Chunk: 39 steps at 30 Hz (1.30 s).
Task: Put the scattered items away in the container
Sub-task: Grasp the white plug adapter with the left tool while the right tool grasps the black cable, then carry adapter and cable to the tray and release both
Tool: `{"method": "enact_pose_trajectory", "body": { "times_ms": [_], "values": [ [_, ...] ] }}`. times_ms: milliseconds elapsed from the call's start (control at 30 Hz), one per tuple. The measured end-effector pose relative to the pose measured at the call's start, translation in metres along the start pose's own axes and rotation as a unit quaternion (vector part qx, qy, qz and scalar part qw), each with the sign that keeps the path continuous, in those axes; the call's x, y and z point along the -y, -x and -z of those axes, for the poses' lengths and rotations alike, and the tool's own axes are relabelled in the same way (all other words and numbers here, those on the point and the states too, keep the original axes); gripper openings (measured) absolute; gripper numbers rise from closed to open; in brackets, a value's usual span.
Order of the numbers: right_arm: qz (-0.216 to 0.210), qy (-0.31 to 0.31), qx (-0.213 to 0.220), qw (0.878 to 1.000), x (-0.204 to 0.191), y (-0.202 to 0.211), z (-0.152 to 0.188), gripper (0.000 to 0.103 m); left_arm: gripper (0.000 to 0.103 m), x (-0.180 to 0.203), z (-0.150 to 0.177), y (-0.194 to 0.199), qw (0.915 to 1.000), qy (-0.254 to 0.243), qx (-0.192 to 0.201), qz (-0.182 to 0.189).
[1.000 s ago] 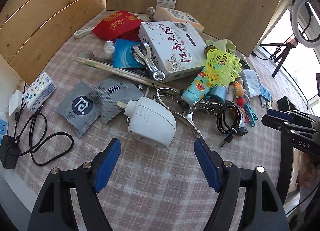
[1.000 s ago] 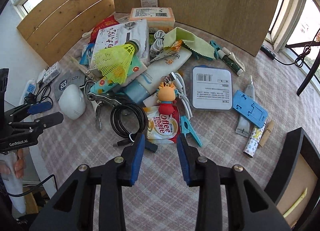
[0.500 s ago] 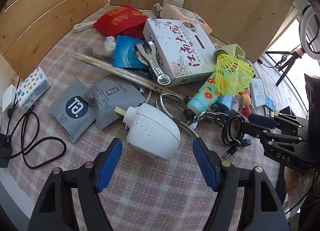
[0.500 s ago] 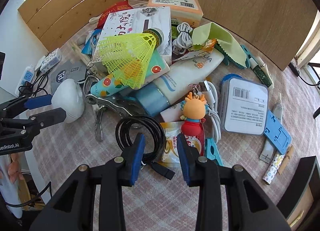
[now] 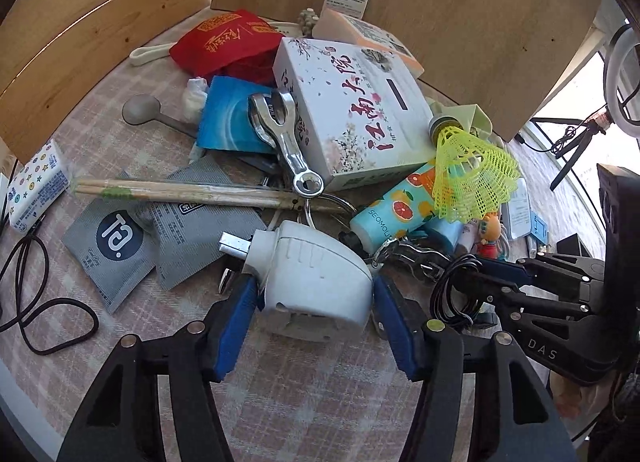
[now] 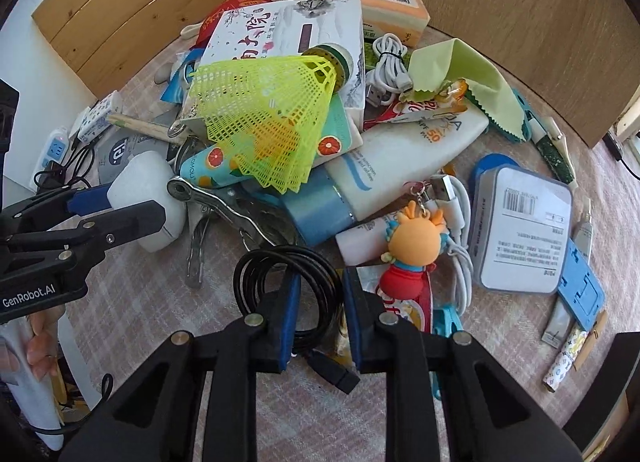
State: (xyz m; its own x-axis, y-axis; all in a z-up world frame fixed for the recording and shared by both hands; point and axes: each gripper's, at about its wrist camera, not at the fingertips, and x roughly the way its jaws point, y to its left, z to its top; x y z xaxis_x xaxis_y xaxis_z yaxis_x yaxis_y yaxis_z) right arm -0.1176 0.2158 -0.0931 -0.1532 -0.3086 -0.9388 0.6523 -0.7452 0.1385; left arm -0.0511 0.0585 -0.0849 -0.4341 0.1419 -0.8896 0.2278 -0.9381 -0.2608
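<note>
a: desk (image 5: 304,394) under a checked cloth, clutter heaped across the middle of it. starting at the left edge: a patterned tissue pack (image 5: 34,186), a black cord (image 5: 36,302), then two grey sachets (image 5: 120,246) with chopsticks (image 5: 180,192) lying across their top.

b: and the left gripper (image 5: 312,302)?

a: pointing steeply down at a white plug adapter (image 5: 308,278) near the front edge. its jaws are closing, the adapter sits between them, and the blue pads (image 5: 236,326) look to be touching its sides, though i can't tell how firmly.

b: what's behind it?

a: a silver wrench-shaped tool (image 5: 286,142) leaning on a white printed box (image 5: 352,118), a red pouch (image 5: 224,42) toward the back edge, and a yellow shuttlecock (image 6: 264,118) resting on a fruit-print tube (image 6: 224,166).

b: moving right, the other hand?

a: right gripper (image 6: 318,314) is down on a coiled black cable (image 6: 292,282). jaws closing, with the coil's near side running between them. i can't tell if the pads are pressing it yet.

b: further right?

a: an orange deer keychain (image 6: 412,250) just beside that gripper, a white sunscreen tube (image 6: 404,158), a green cloth (image 6: 456,70), a grey tin with a barcode label (image 6: 520,230) and a blue phone stand (image 6: 580,286) toward the right edge. a dark container rim (image 6: 604,394) shows at the front right corner, well apart from the pile.
</note>
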Motion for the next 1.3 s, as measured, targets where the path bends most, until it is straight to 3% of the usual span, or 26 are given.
{"method": "enact_pose_trajectory", "body": {
  "times_ms": [167, 833, 1167, 1300],
  "values": [
    [-0.015, -0.020, 0.004, 1.000, 0.008, 0.004, 0.004, 0.013, 0.057, -0.004, 0.002, 0.002, 0.9999, 0.001, 0.001, 0.012],
    [-0.003, -0.047, 0.042, 0.998, 0.022, 0.053, 0.027, 0.012, 0.056, 0.001, 0.019, 0.026, 0.9993, -0.035, 0.009, 0.010],
    [0.013, -0.079, 0.066, 0.995, 0.038, 0.084, 0.043, 0.012, 0.054, 0.041, 0.015, 0.044, 0.9965, -0.076, 0.022, 0.028],
    [0.027, -0.102, 0.080, 0.991, 0.051, 0.101, 0.053, 0.012, 0.054, 0.065, 0.014, 0.049, 0.9940, -0.095, 0.019, 0.052]
  ]
}}
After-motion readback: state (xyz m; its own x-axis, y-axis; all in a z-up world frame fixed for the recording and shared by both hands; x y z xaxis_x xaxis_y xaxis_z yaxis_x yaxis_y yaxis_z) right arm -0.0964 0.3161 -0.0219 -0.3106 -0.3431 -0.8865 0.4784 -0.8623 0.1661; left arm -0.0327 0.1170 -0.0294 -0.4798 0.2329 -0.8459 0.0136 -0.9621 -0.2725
